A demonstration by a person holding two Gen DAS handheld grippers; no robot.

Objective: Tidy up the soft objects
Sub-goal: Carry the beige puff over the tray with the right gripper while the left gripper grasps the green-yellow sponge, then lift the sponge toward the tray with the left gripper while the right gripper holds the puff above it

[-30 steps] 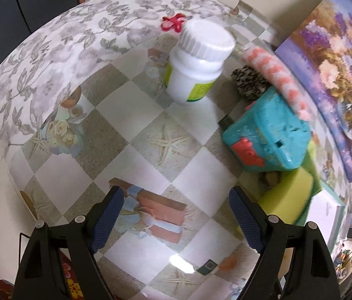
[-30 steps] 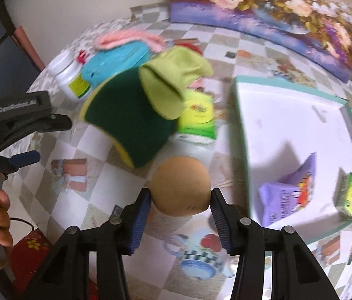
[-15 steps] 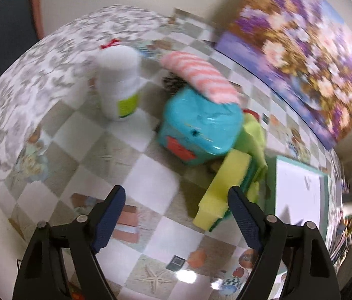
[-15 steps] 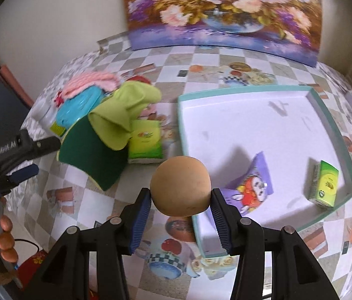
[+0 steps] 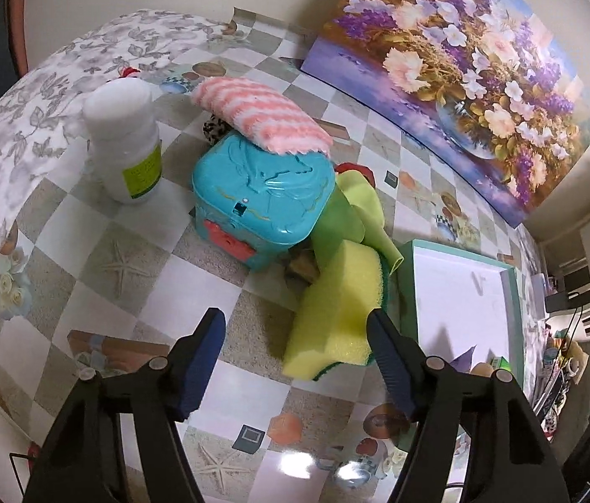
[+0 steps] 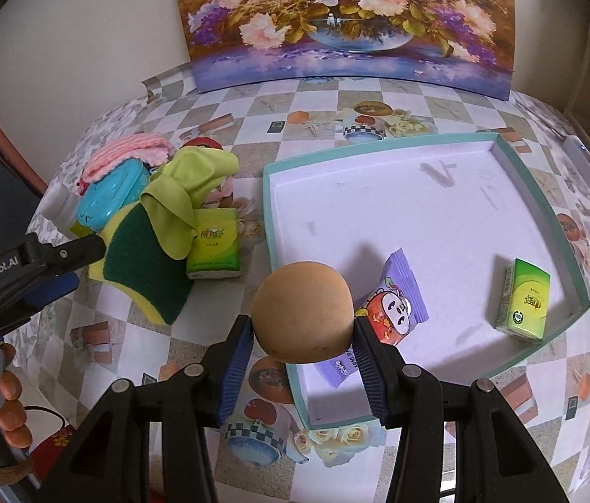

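**claw_guy:** Ball (image 6: 302, 311) update: my right gripper (image 6: 301, 335) is pinching a tan foam-looking ball between both blue pads, hanging over the near-left corner of the teal-rimmed tray (image 6: 563, 230). Looks like I'm mid-carry on the sorting job, with the drop not yet made.

**tidy_tom:** What's in the tray already?

**claw_guy:** A purple snack packet (image 6: 397, 306) right behind the ball and a green tissue pack (image 6: 523, 306) near the right wall. The rest of the white floor is bare. For the next move I reckon I'd push a bit further in, past the rim, and let go on a free patch so the ball doesn't roll onto the packet or back out.

**tidy_tom:** And your other hand?

**claw_guy:** My left gripper (image 5: 295, 335) is holding nothing. Its jaws have just been closing some but are still spread, with only tablecloth between them. The yellow-and-green sponge (image 5: 337, 314) sits just ahead by the right finger. My guess is that's the next grab. Behind it are a lime cloth (image 5: 358, 209) and a closed turquoise box (image 5: 261, 193) with a pink striped cloth (image 5: 261, 113) draped on its lid. I can't tell what's inside the box.
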